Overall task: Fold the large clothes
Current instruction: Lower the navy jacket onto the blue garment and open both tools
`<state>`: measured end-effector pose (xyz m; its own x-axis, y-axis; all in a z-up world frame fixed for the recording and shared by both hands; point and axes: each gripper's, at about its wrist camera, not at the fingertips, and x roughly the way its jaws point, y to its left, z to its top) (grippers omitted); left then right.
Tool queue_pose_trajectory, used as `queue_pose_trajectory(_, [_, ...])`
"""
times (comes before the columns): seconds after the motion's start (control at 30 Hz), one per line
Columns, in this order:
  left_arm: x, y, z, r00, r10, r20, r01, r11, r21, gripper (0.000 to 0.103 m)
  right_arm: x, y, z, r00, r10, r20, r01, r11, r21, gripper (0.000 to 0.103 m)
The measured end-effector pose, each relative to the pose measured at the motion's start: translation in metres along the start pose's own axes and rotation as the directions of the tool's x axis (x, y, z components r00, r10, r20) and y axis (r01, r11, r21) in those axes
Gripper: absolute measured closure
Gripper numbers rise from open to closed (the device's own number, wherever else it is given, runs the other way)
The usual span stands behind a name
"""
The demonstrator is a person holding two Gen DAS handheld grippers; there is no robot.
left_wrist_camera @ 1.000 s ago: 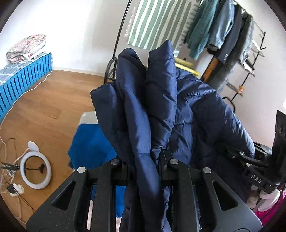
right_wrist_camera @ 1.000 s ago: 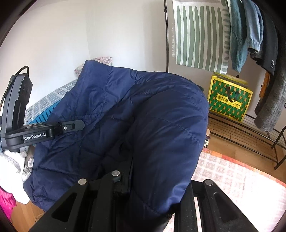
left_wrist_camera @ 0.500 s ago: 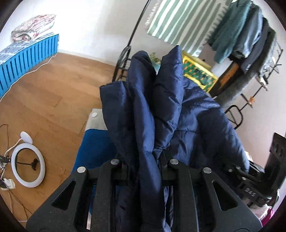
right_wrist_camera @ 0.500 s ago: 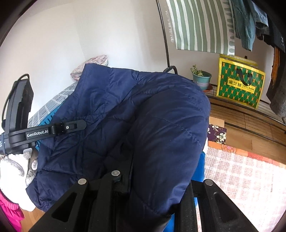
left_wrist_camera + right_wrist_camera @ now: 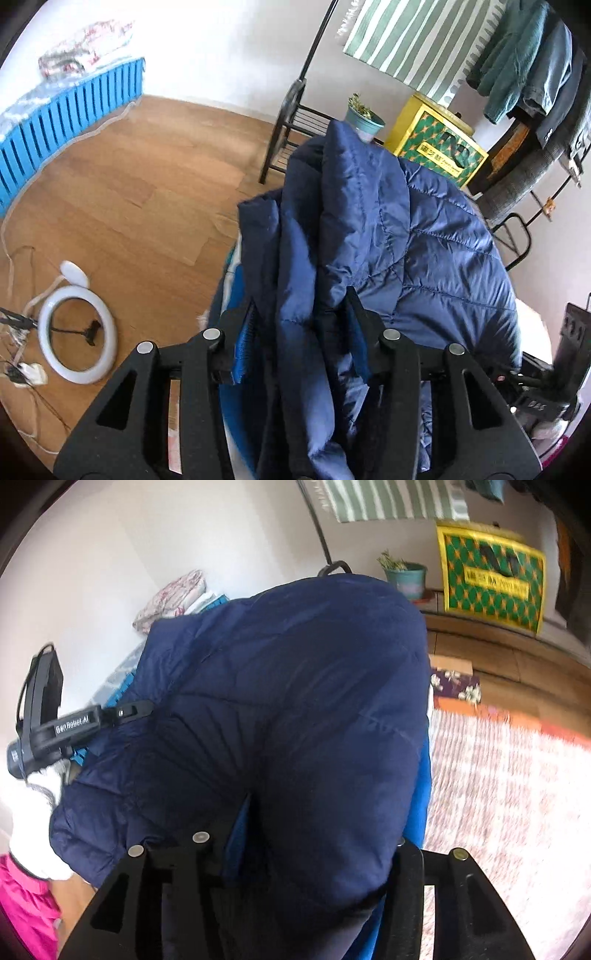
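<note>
A navy quilted puffer jacket (image 5: 399,240) fills the middle of both views. My left gripper (image 5: 301,321) is shut on a bunched fold of it, with fabric standing up between the fingers. My right gripper (image 5: 317,834) is shut on a thick fold of the same jacket (image 5: 295,701), which covers its fingertips. The left gripper's body (image 5: 55,723) shows at the left of the right wrist view, at the jacket's far edge. A blue surface (image 5: 421,812) shows under the jacket.
A wooden floor (image 5: 129,192) with a white ring light (image 5: 77,332) lies left. A clothes rack (image 5: 535,74) with hung garments, a yellow-green bag (image 5: 439,147) and a potted plant (image 5: 364,118) stand behind. A pink woven rug (image 5: 509,794) lies right. A blue slatted unit (image 5: 55,122) stands far left.
Both grippers, still holding the jacket, have tilted downward and moved; the floor, rug and bag now show more. The jacket's folds have sunk lower in both views.
</note>
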<state>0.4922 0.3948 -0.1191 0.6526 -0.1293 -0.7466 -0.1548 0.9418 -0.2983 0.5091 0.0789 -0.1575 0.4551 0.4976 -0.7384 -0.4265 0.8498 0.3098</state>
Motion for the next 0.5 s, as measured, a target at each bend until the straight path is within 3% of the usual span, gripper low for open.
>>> queue_pose_trajectory(0.13, [-0.028,0.005,0.003,0.997,0.048,0.067,-0.047,0.999,-0.010,0.056,-0.014,0.007,-0.009,1.000,0.002,-0.006,-0.002,1.000,-0.021,0.046])
queue_pose_trajectory(0.23, [-0.055,0.009,-0.002,0.996,0.010,0.091,-0.008,1.000,-0.017,0.056,-0.031,0.013,-0.025,0.999,0.032,-0.013,-0.033,0.999,-0.022,0.045])
queue_pose_trajectory(0.4, [-0.094,-0.012,-0.032,0.995,-0.047,0.086,0.039,0.995,0.088,0.056,-0.052,0.026,-0.058,0.995,0.075,-0.067,-0.077,0.997,-0.030,0.045])
queue_pose_trajectory(0.5, [-0.095,-0.025,-0.057,0.998,-0.011,0.060,0.001,0.987,0.160,0.056,-0.054,0.038,-0.074,0.992,0.079,-0.094,-0.085,0.995,-0.060,0.046])
